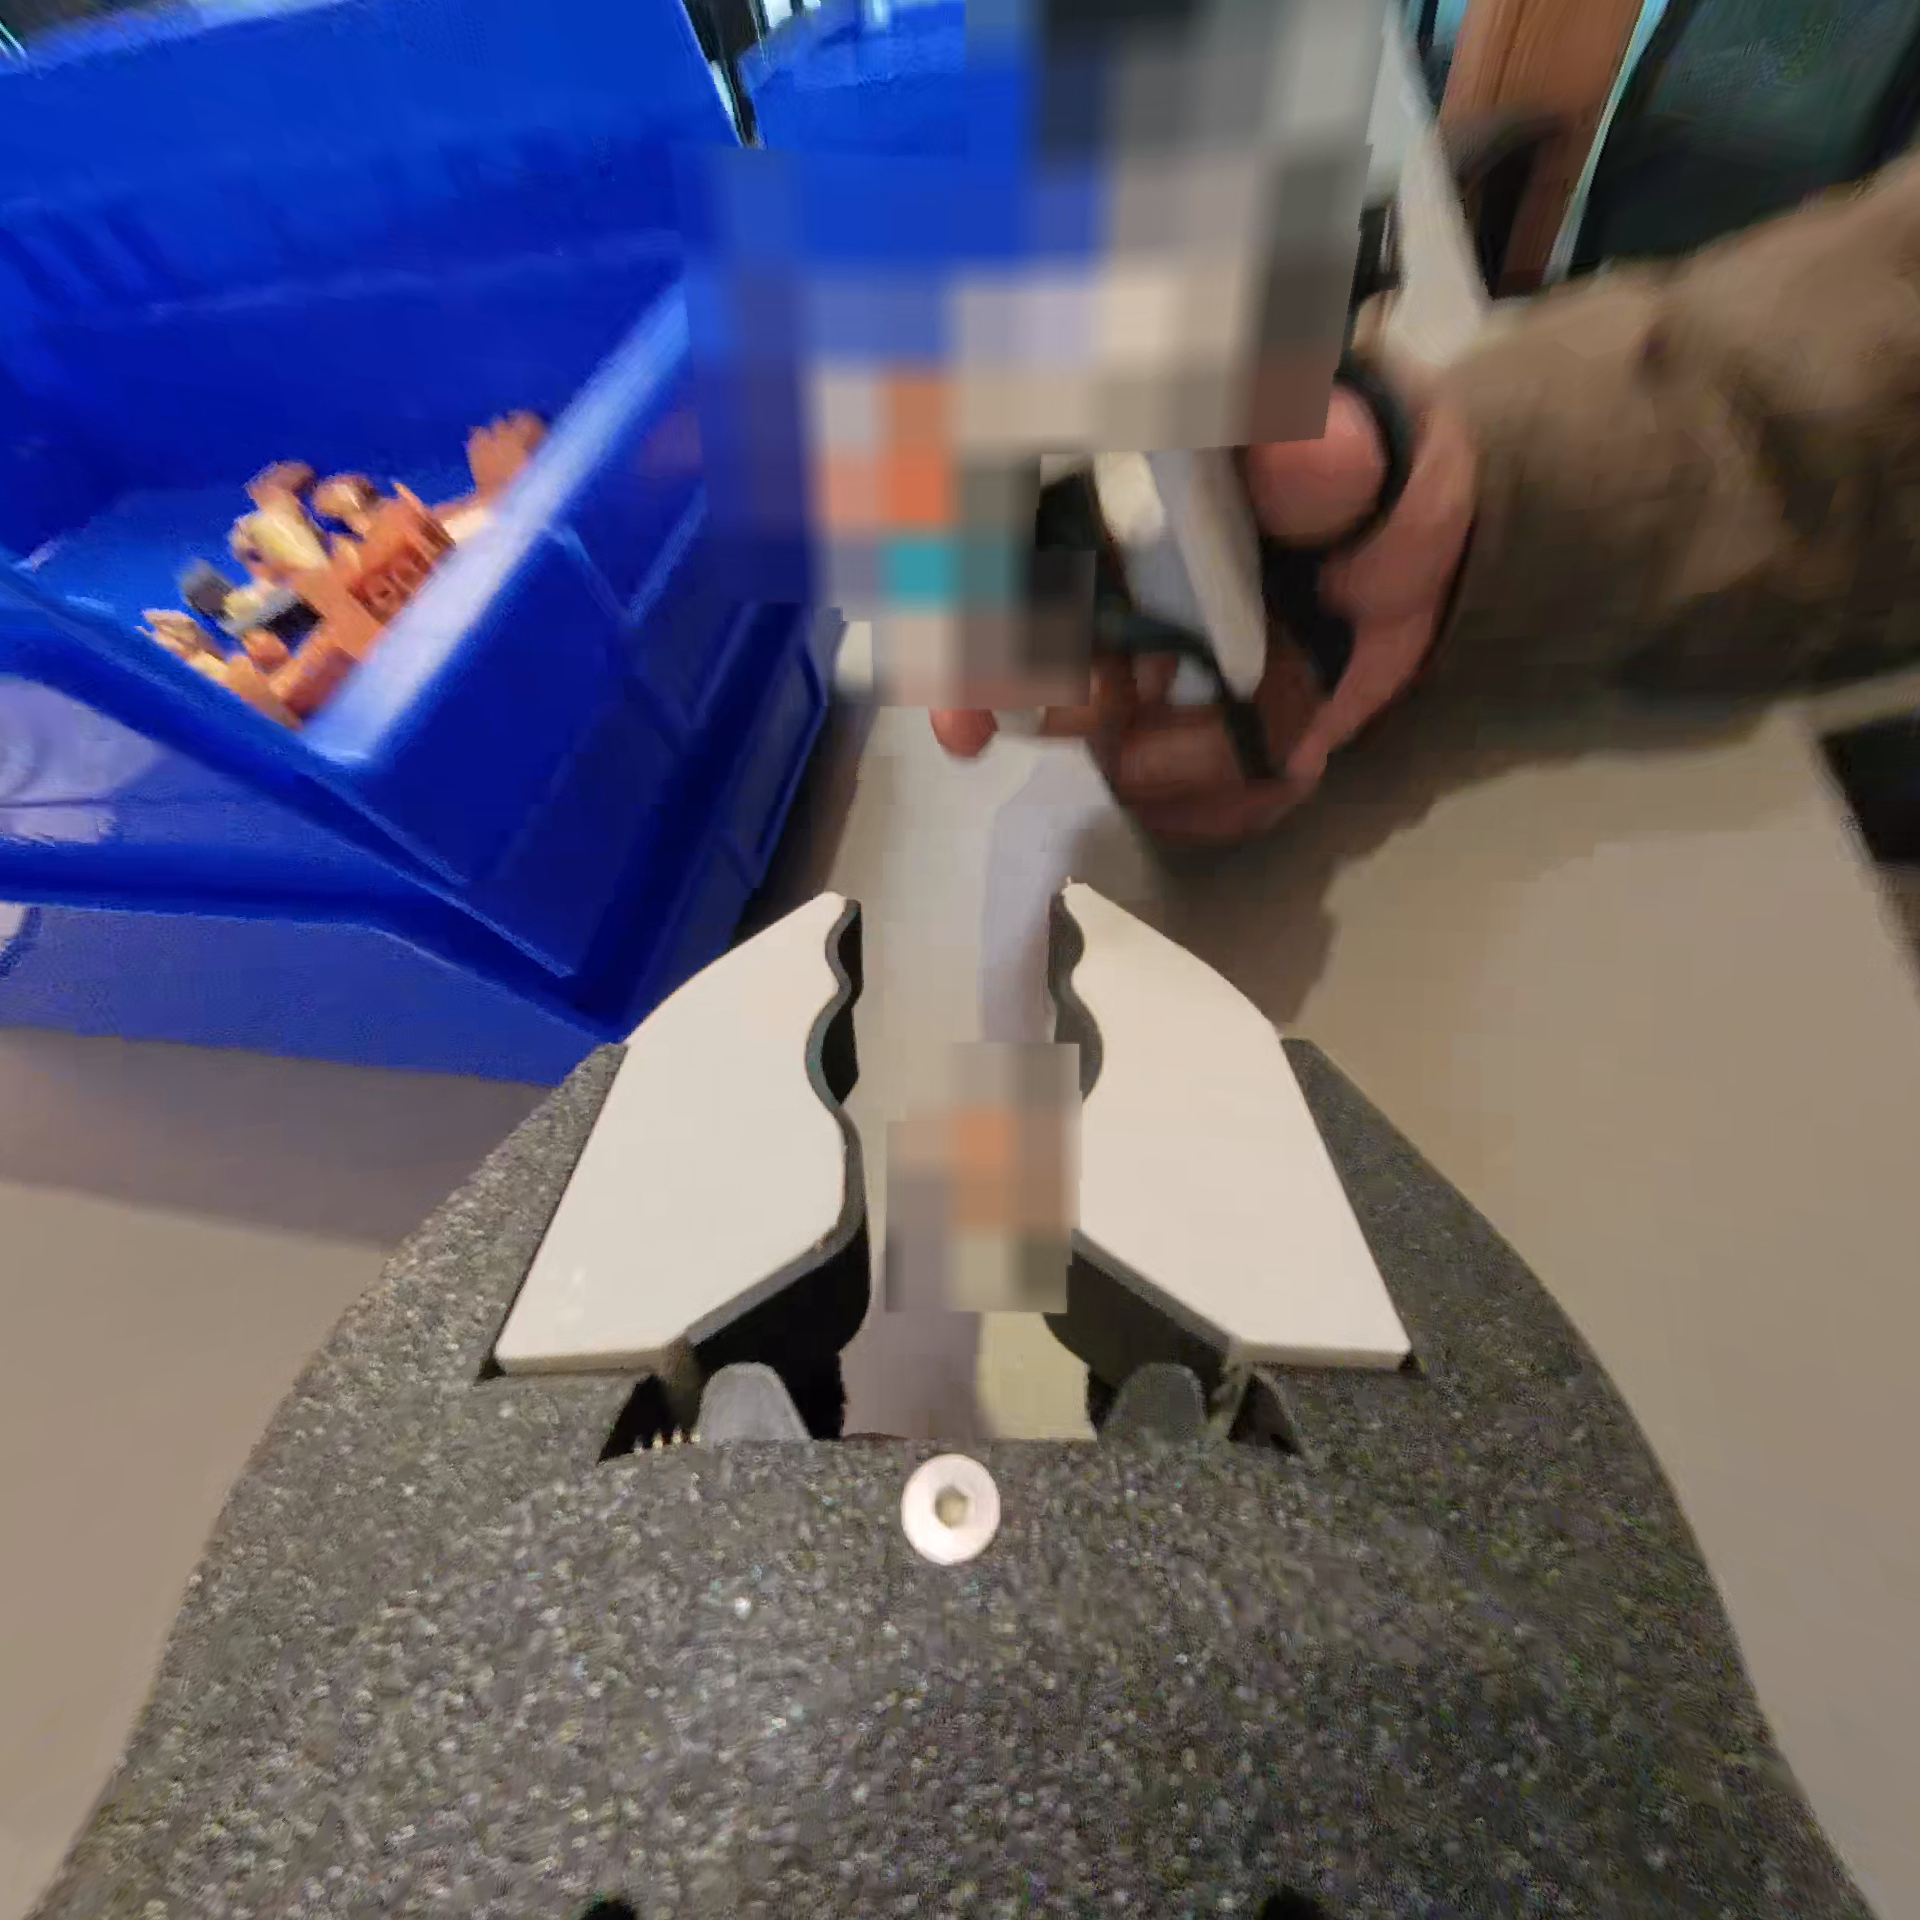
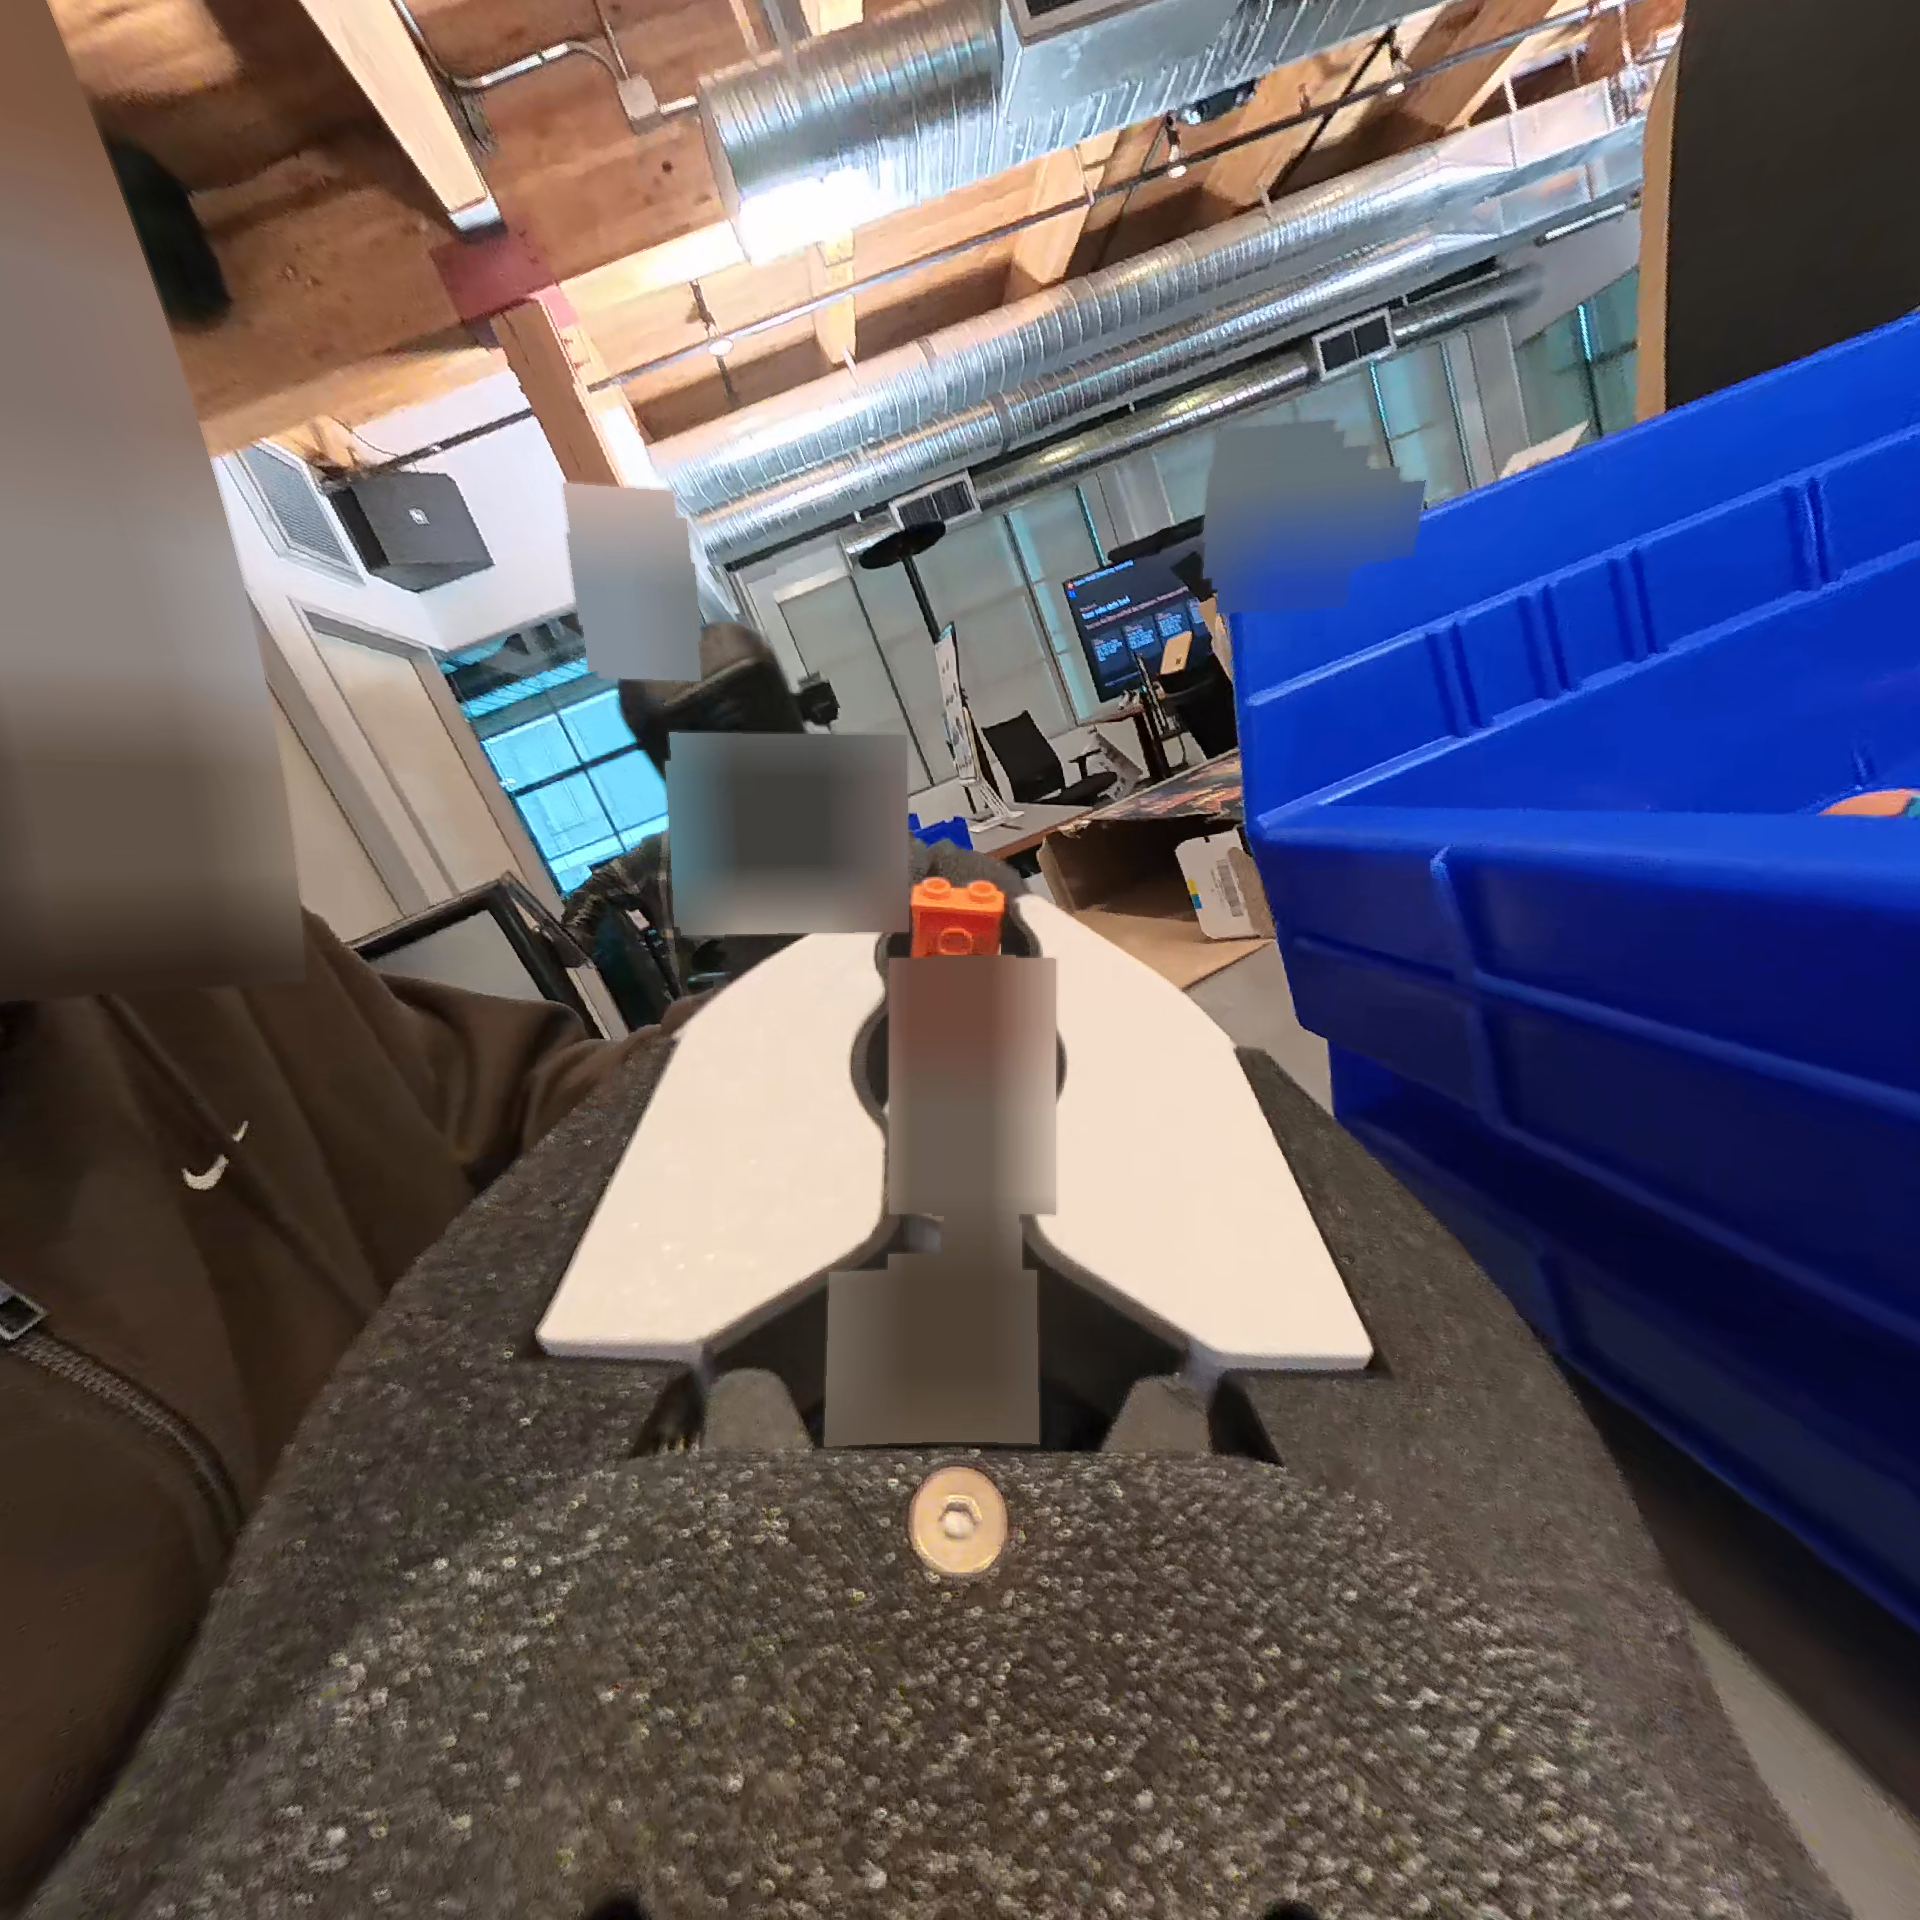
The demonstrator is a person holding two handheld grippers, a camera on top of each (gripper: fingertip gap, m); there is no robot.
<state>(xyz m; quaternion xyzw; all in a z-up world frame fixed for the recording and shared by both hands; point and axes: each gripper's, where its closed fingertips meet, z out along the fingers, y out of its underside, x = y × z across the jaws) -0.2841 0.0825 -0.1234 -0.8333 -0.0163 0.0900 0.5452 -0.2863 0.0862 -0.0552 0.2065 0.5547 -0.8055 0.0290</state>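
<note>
Left hand-held gripper over the grey surface

The left hand-held gripper [image 1: 958, 914] hovers, jaws parted and empty, above the surface [image 1: 1558, 1091]; a blue bin [image 1: 468, 727] of small pieces sits beside it.

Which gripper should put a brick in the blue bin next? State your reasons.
Right, probably. The right gripper is shut on an orange brick at its fingertips, with the blue bin close beside it. The left gripper has jaws apart, no brick visible at its tips.
</note>
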